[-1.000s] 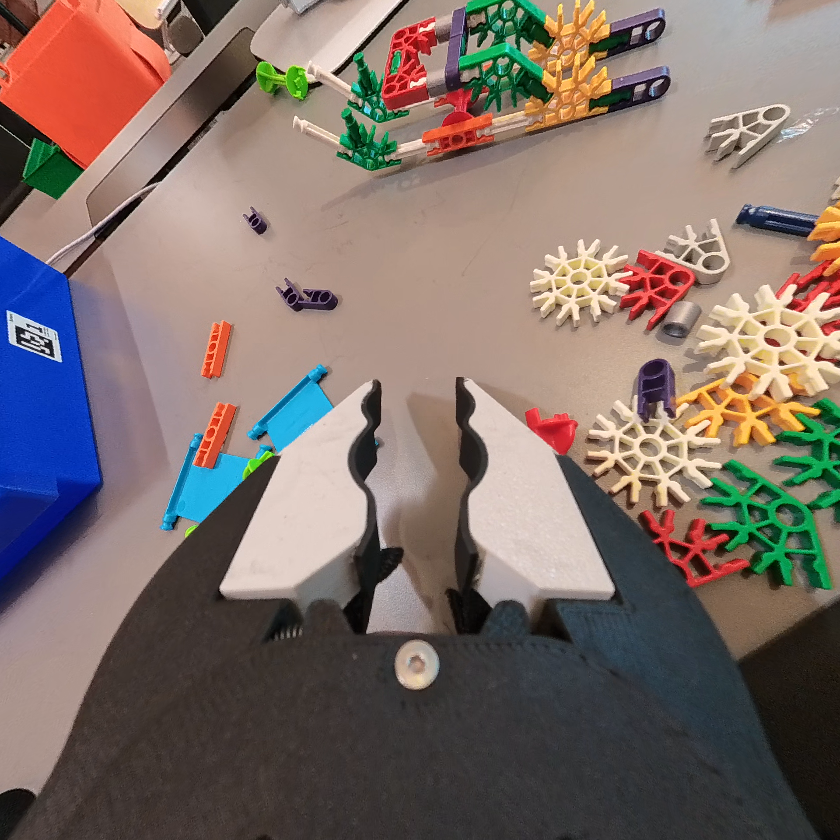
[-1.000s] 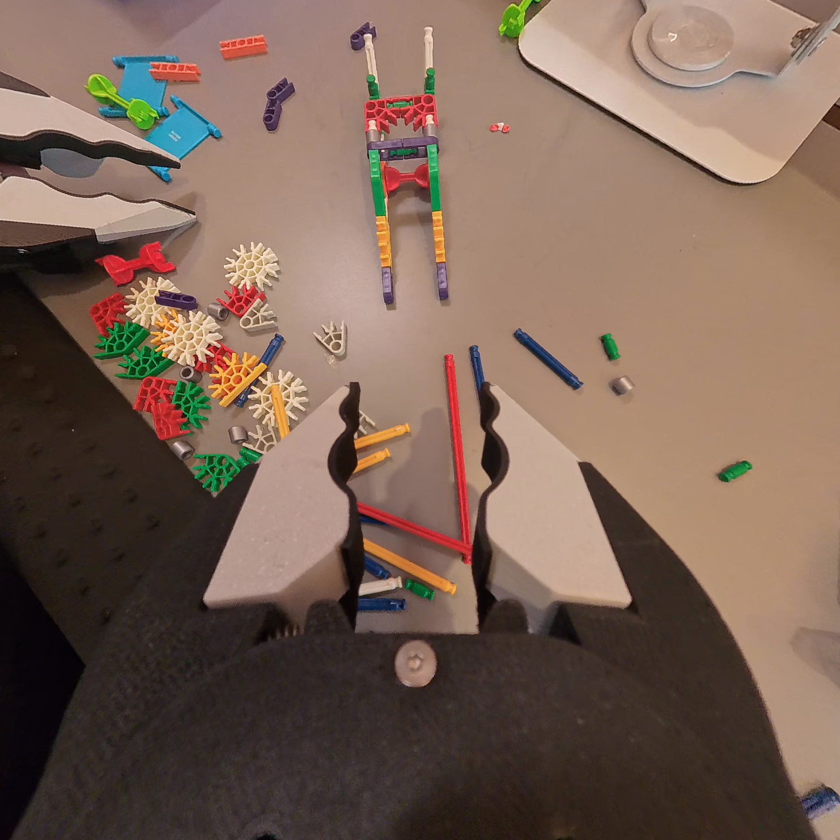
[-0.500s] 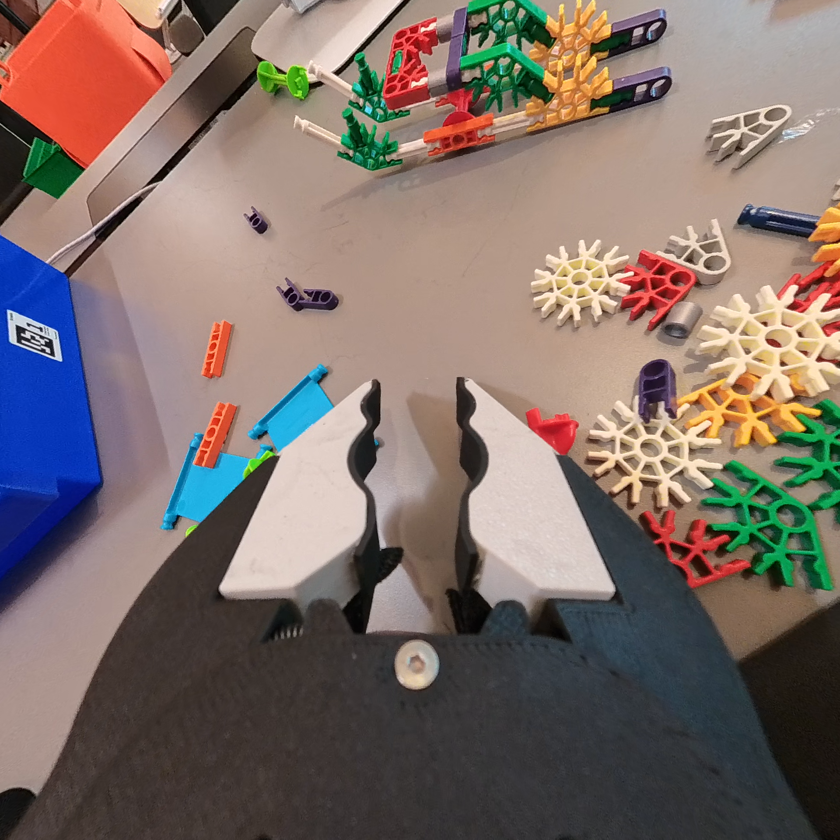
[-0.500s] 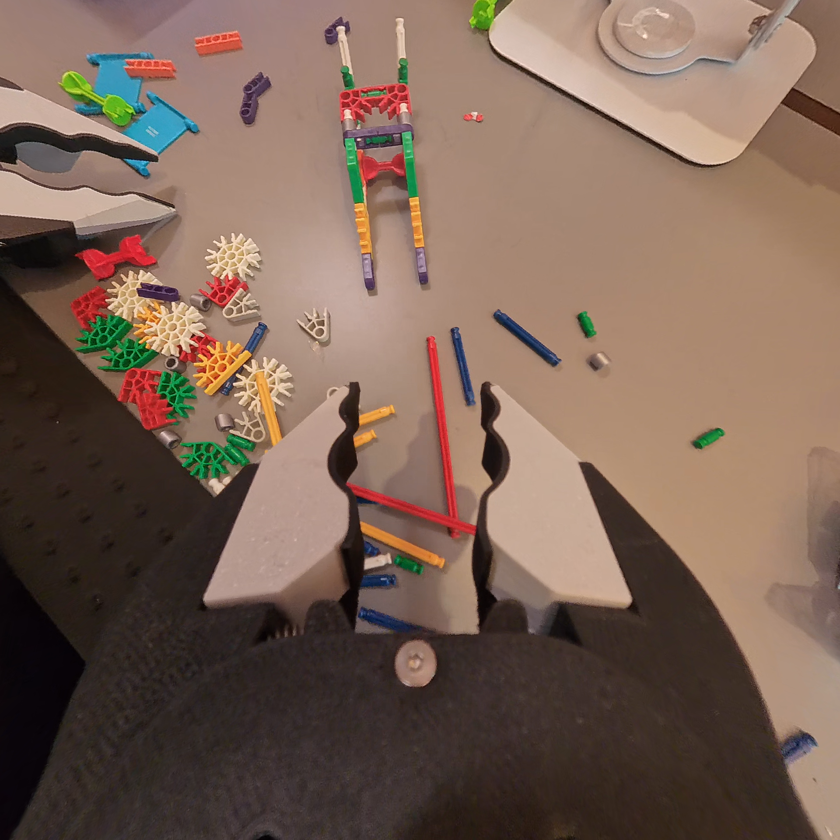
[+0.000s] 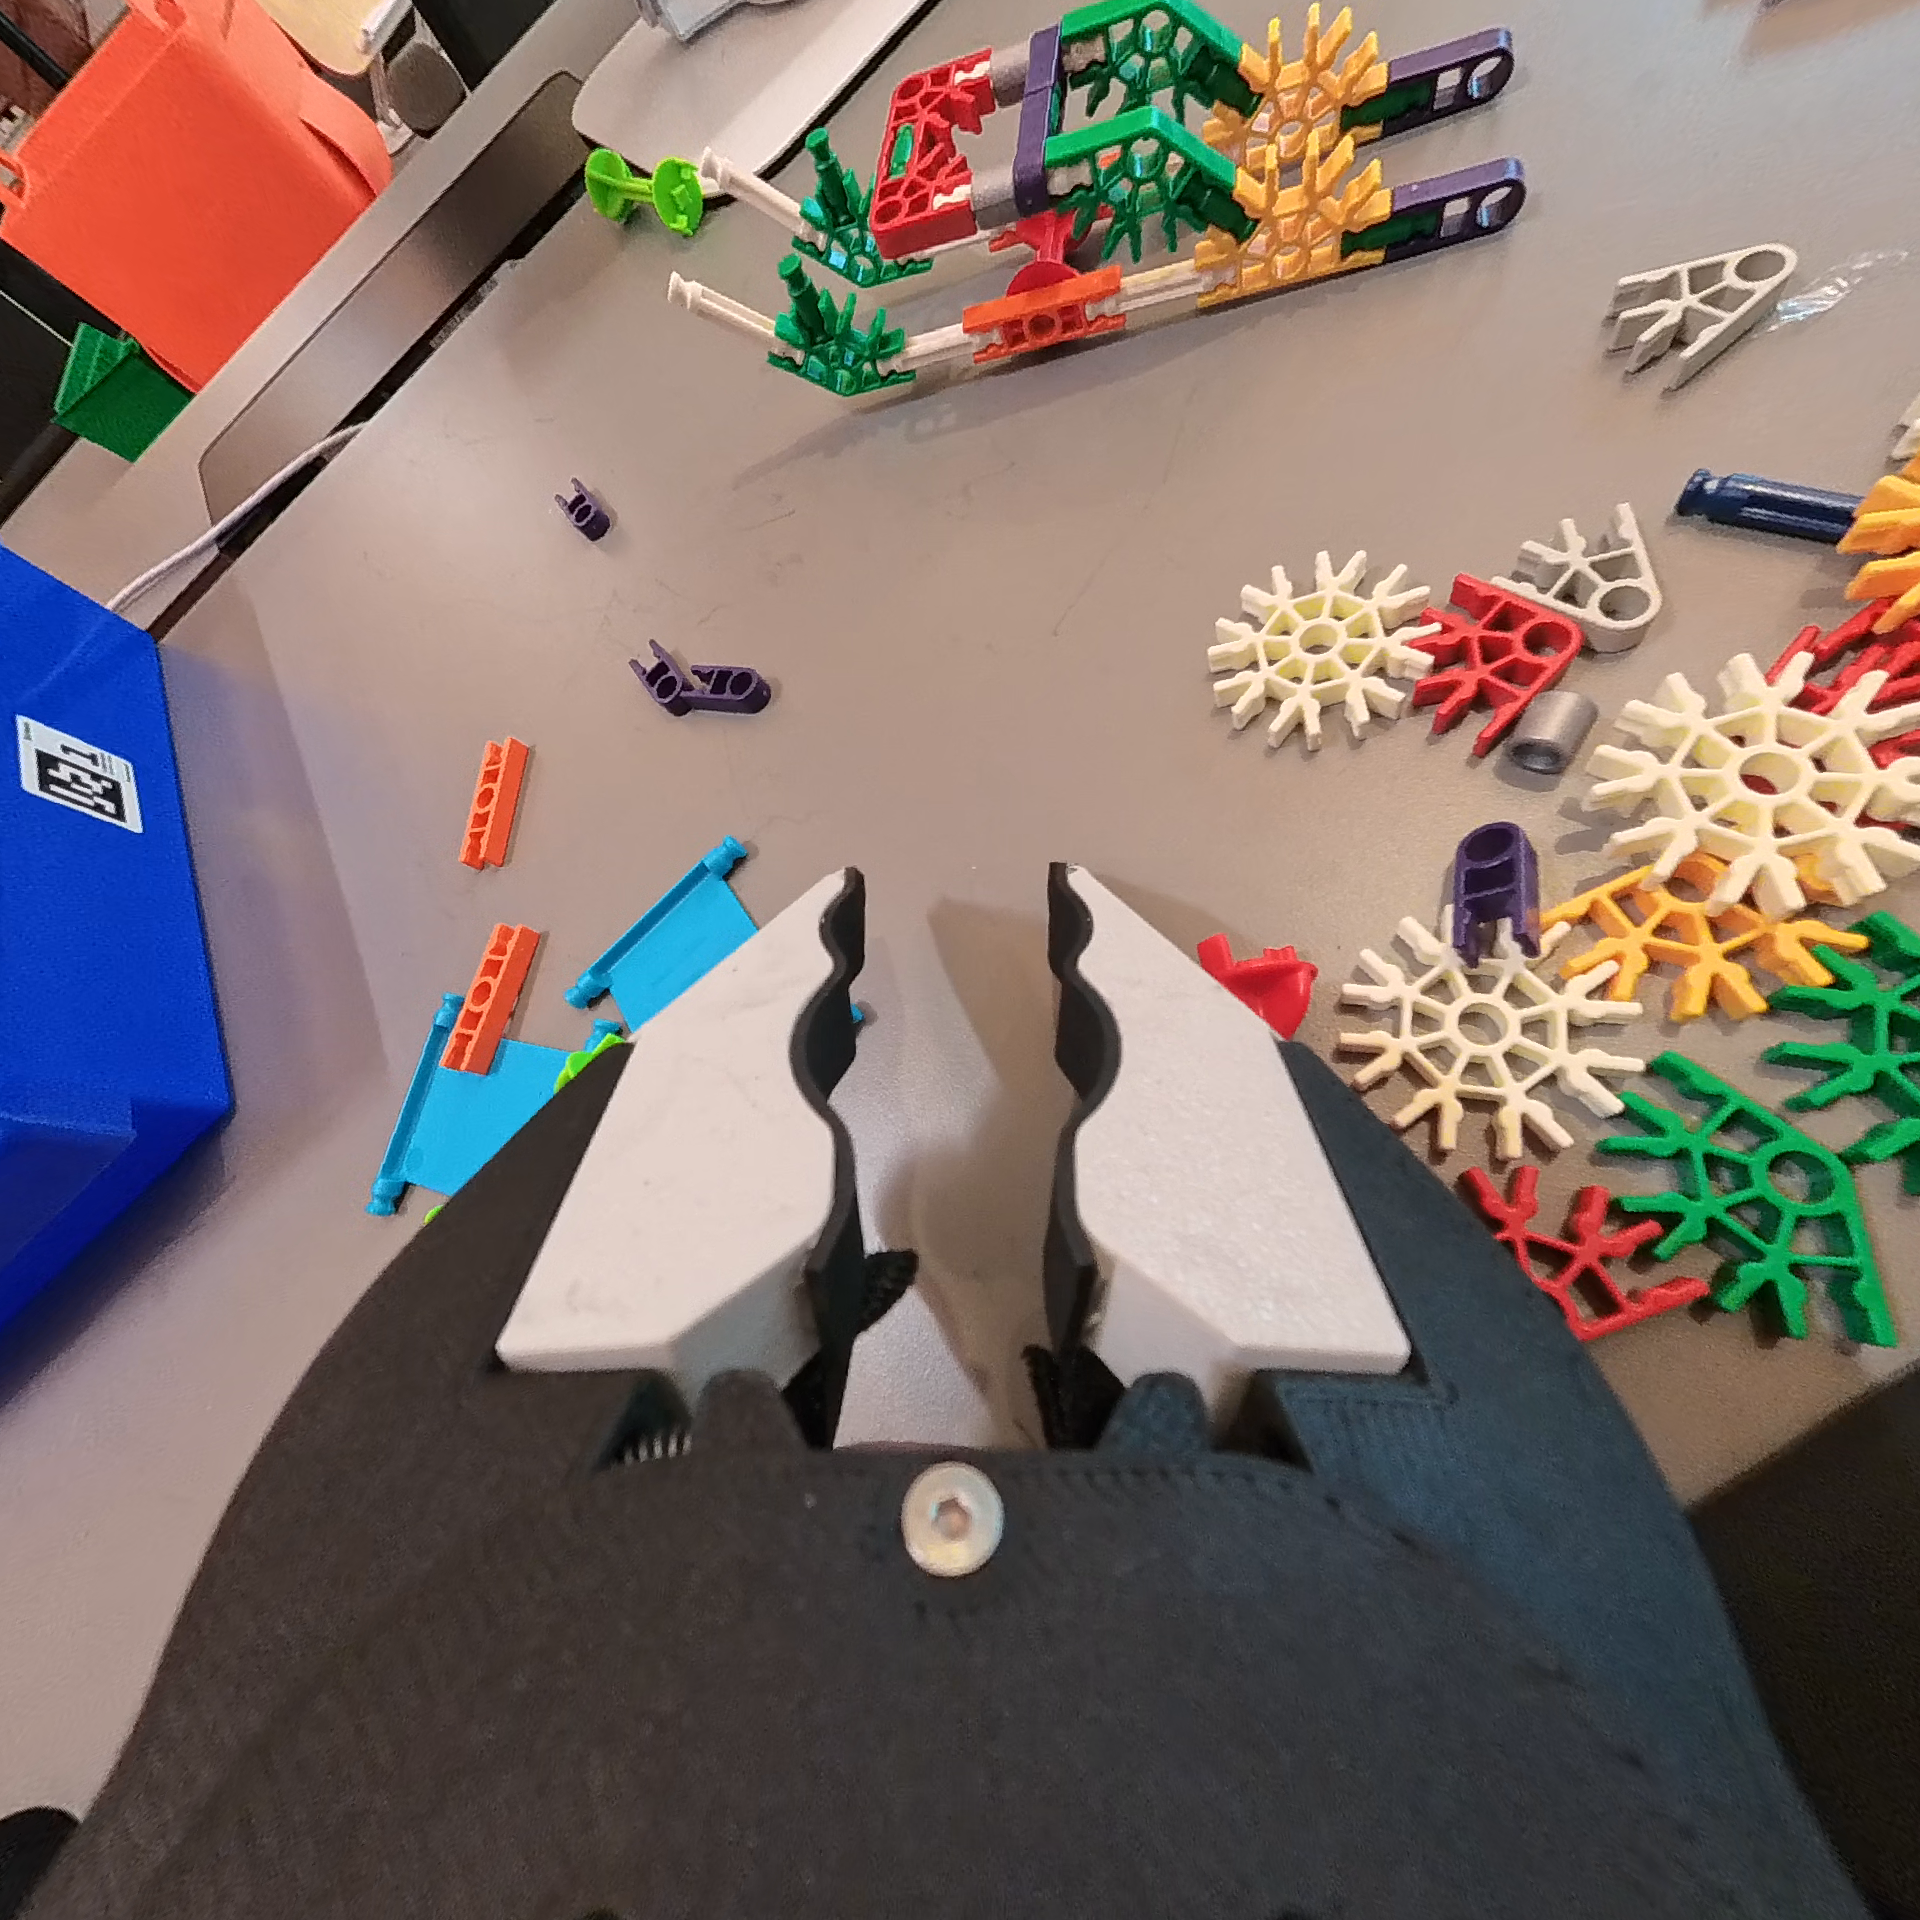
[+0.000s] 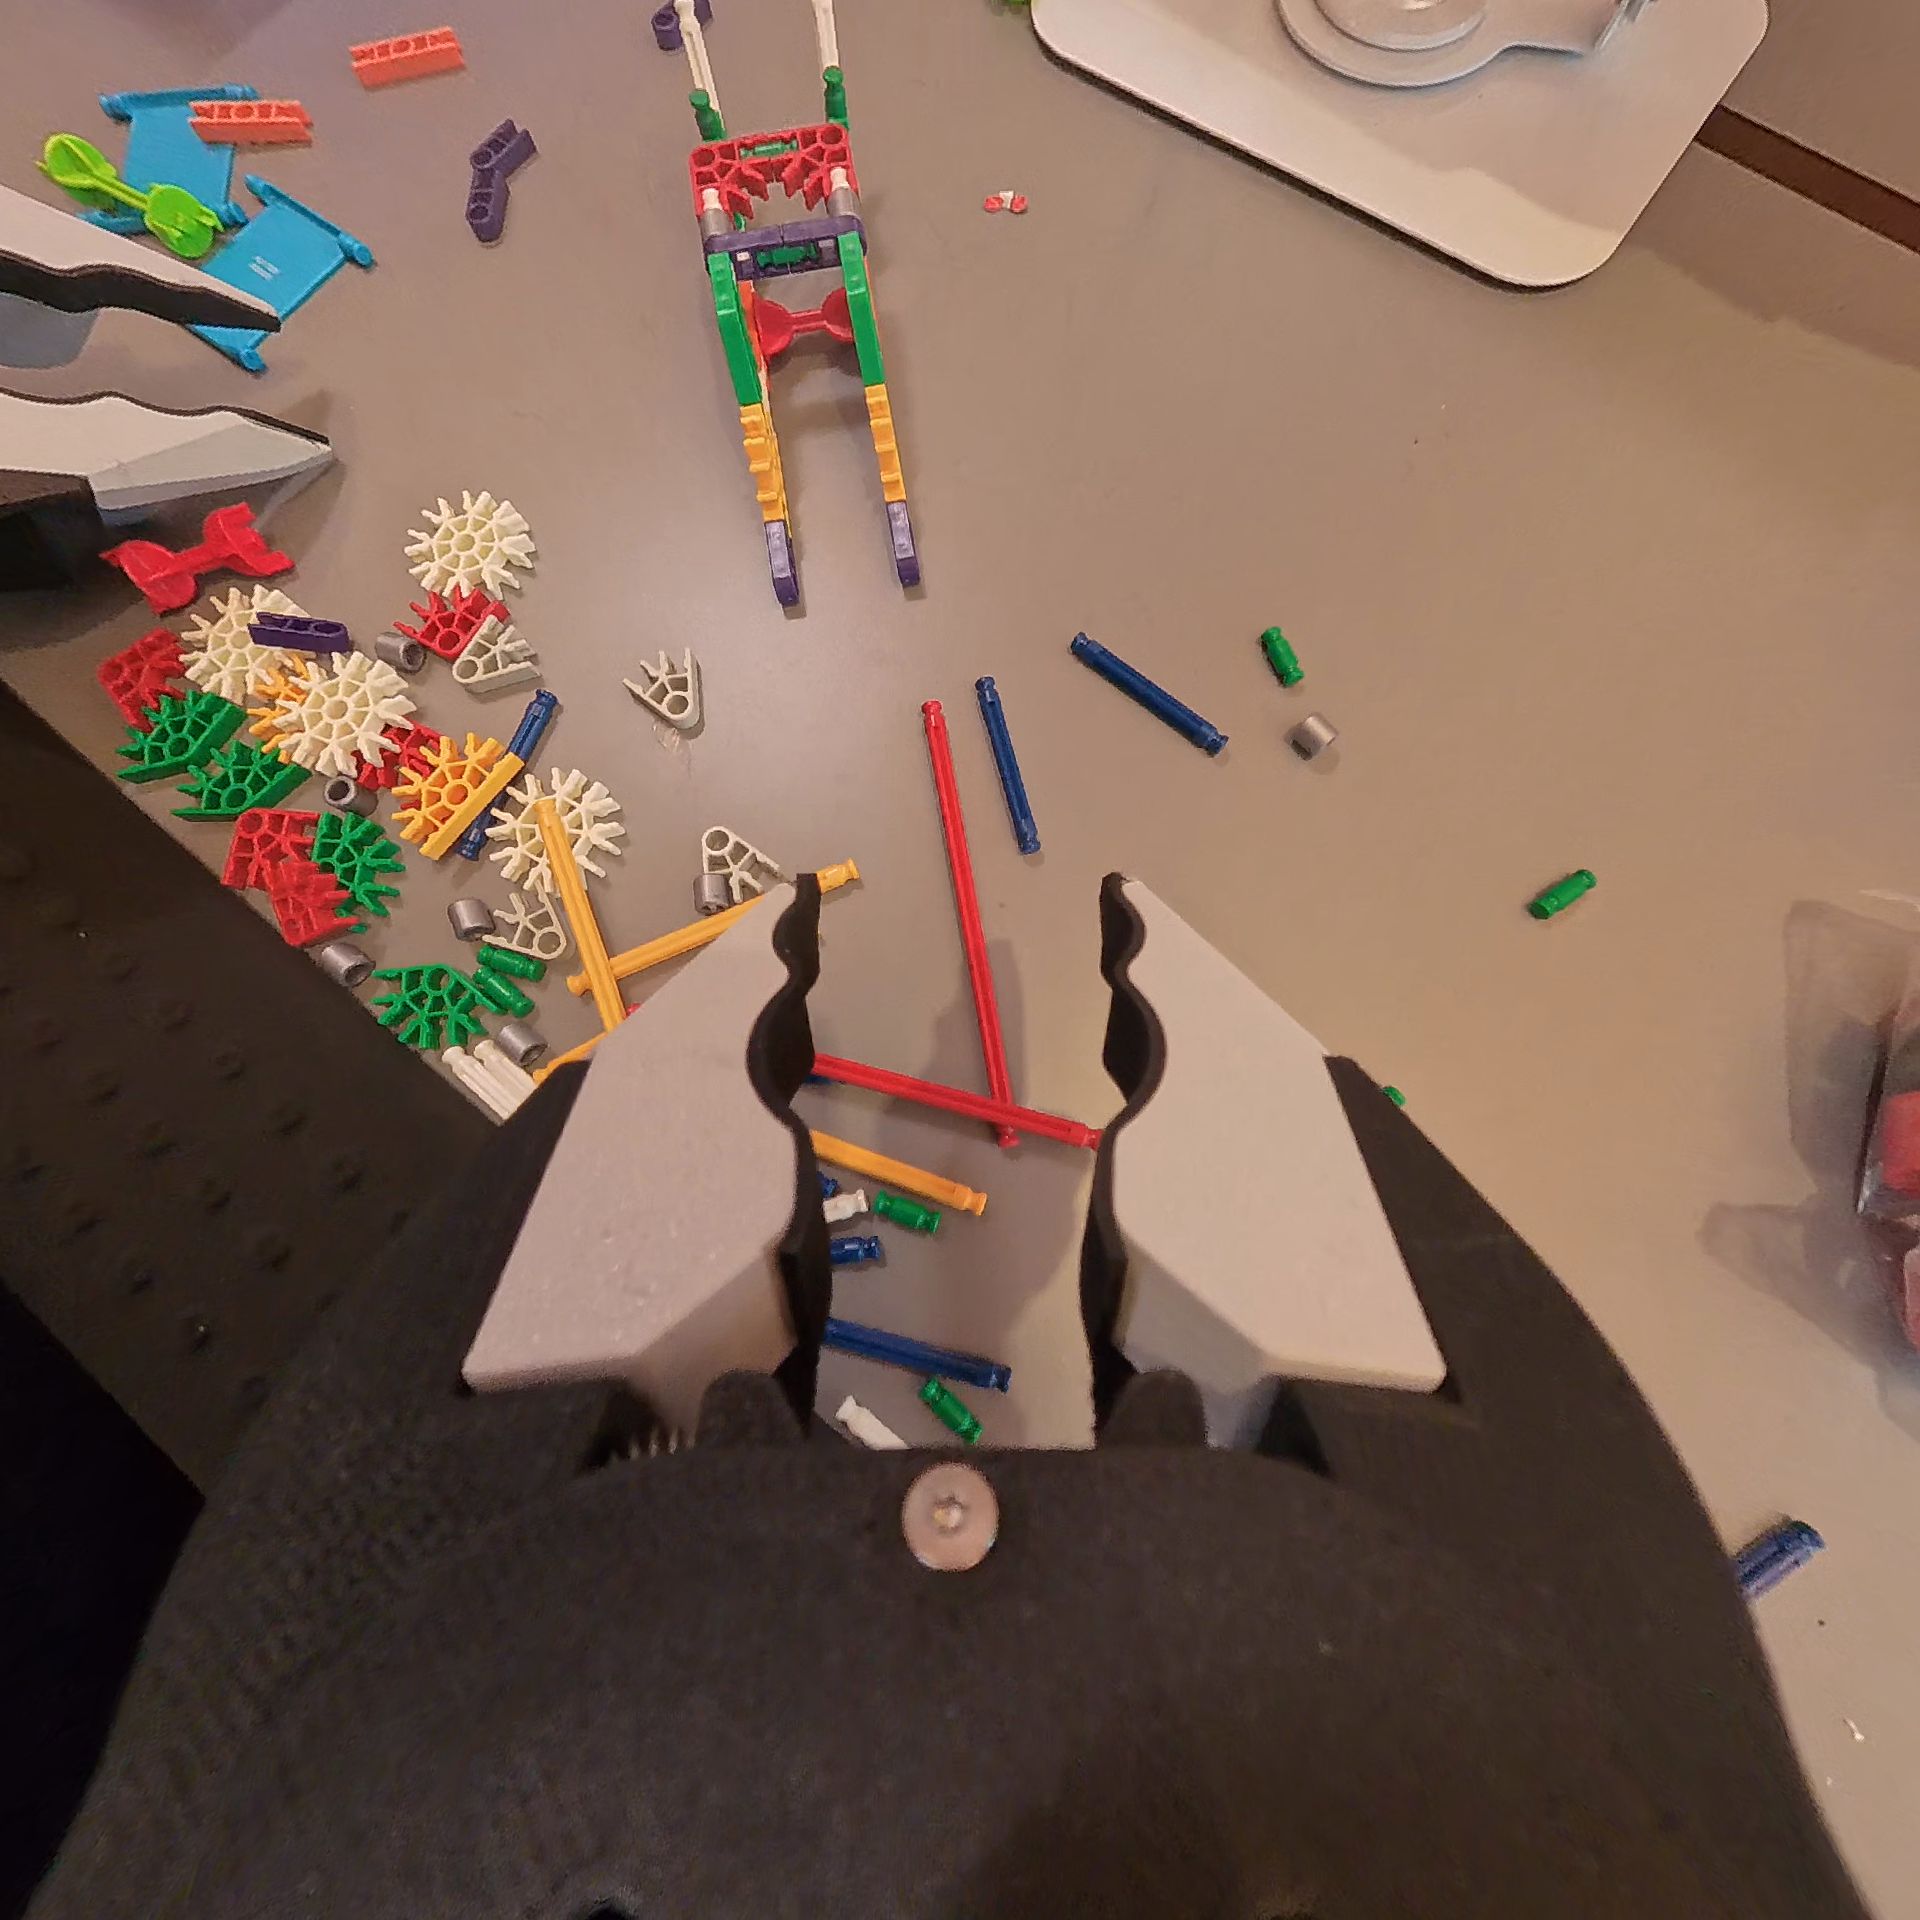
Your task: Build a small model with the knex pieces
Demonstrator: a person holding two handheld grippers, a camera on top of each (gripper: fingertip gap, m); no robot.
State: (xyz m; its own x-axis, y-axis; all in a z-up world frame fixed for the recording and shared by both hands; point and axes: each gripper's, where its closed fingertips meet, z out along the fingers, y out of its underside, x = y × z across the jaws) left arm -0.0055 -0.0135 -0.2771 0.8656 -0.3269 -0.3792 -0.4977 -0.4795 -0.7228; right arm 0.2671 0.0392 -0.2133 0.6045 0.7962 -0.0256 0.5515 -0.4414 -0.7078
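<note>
My left gripper [image 5: 954, 883] is open and empty, low over bare grey table. A red spool piece [image 5: 1257, 979] lies just right of its right finger, and blue panels [image 5: 665, 945] lie left of it. My right gripper [image 6: 954, 888] is open and empty above a scatter of rods: two long red rods [image 6: 961, 894] cross between its fingers, with yellow [image 6: 904, 1174], blue [image 6: 1006, 764] and short green rods about. A built multicoloured frame [image 6: 800, 312] stands farther off on the table; it also shows in the left wrist view [image 5: 1132, 177]. The left gripper shows at the right wrist view's left edge [image 6: 296, 384].
A heap of white, green, red and yellow connectors [image 6: 312, 748] lies near the table's edge. A blue box [image 5: 83, 935] stands at the left, an orange box [image 5: 177, 177] behind it. A grey stand base [image 6: 1455, 135] sits at the back right. A clear bag [image 6: 1870, 1143] lies at the right. To the red spool piece [image 5: 1257, 979]: left tips about 4 centimetres, right tips about 25 centimetres. The right camera catches it too, in the right wrist view [image 6: 217, 521].
My right gripper has drawn back and shifted right, so the rods and the frame sit farther up the view. The left gripper has stayed still. Both stay open.
</note>
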